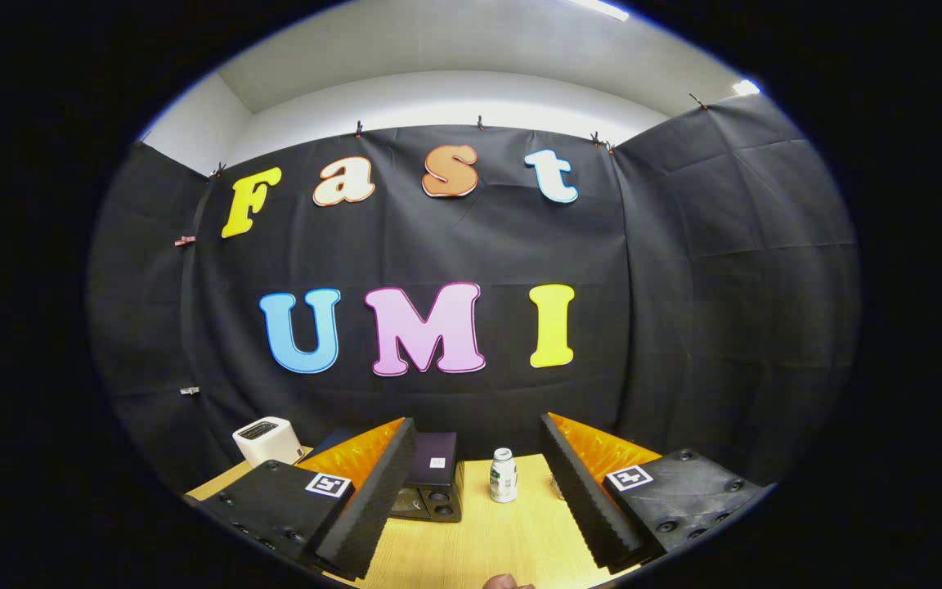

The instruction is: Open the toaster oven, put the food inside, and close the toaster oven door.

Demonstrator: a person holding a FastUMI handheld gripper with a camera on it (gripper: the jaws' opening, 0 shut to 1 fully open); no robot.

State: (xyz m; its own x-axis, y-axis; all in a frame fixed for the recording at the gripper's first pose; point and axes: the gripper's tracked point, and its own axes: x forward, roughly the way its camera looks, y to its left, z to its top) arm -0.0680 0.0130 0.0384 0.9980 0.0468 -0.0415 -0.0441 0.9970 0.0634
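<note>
My gripper (479, 491) is open, held above the wooden table (479, 548), its two fingers spread wide with nothing between them. A dark toaster oven (432, 483) stands beyond the left finger, partly hidden by it; two round knobs show at its lower right. I cannot tell whether its door is open. A brownish rounded thing (505, 582) peeks in at the near table edge between the fingers, too cut off to identify.
A small white bottle with a green label (504, 475) stands upright on the table between the fingers, right of the oven. A white boxy appliance (267, 440) sits at the table's far left. A clear glass (557, 487) shows partly behind the right finger.
</note>
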